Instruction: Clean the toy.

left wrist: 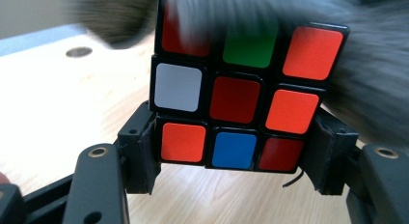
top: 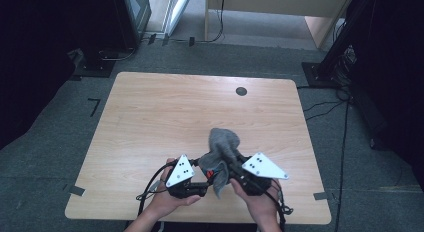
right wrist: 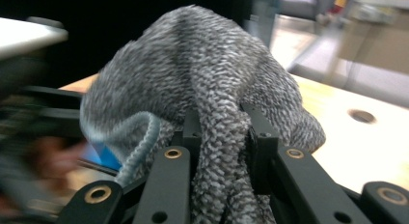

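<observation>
Standing upright, cloth [right wrist: 202, 89] bunches above cube [left wrist: 241, 98].

High view overhead facing forward, gripper views close, sharing table [top: 150, 122]

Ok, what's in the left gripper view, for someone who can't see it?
A black-edged plastic puzzle cube with red, orange, white, green and blue squares is clamped between the left gripper's two black jaws above a light wooden table. Blurred grey knitted cloth hangs over its top and right side.
</observation>
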